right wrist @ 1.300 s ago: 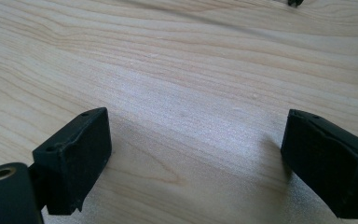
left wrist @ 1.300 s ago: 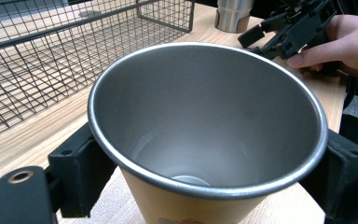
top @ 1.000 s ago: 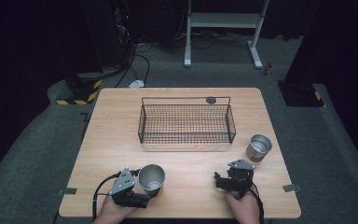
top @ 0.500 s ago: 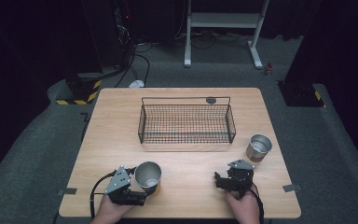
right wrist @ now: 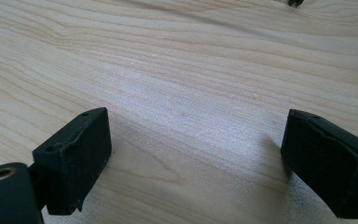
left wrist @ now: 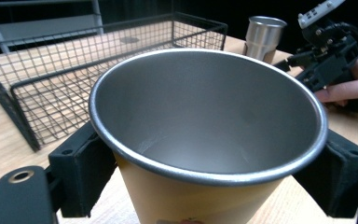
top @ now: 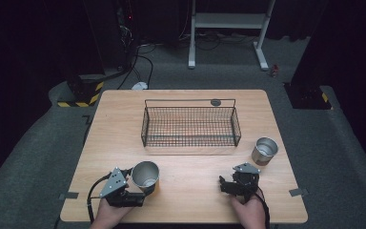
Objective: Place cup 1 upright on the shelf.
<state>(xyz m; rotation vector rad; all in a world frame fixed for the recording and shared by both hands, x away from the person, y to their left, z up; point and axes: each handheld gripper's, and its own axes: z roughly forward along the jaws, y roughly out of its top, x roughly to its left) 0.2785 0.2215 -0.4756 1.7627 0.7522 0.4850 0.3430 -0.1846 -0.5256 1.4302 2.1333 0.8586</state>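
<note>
1. The left gripper (top: pixel 138 183), made of black plastic with a grey three-cornered plate on top, holds a shiny round steel cup (top: pixel 145 175) between its jaws. The two jaws press on the sides of the cup, just under its rim.
2. In the left gripper view this steel cup (left wrist: pixel 209 126) is wide at the mouth and narrower below. The inside is smooth and dull grey, the rim is rolled, and the outside wall reflects a warm yellow tone.
3. The cup stands near the front left corner of the light wooden table (top: pixel 195 191).
4. The right gripper (top: pixel 226 185), also black with a grey plate, rests low over the table at the front right. In the right gripper view its jaws stand wide apart, with nothing between them except the bare pale wood grain (right wrist: pixel 191 93).
5. A second small steel cup (top: pixel 265 150) stands upright near the right edge of the table, beside the basket but not touching it.
6. A black rectangular wire-mesh basket (top: pixel 190 126) sits in the middle of the table, with a thin handle bar along its far side.
7. A small dark round disc (top: pixel 215 102) lies behind the basket.
8. The floor is grey carpet (top: pixel 43 157), and the room behind is dark, with a white metal stand (top: pixel 228 21) and black cables (top: pixel 143 57).
</note>
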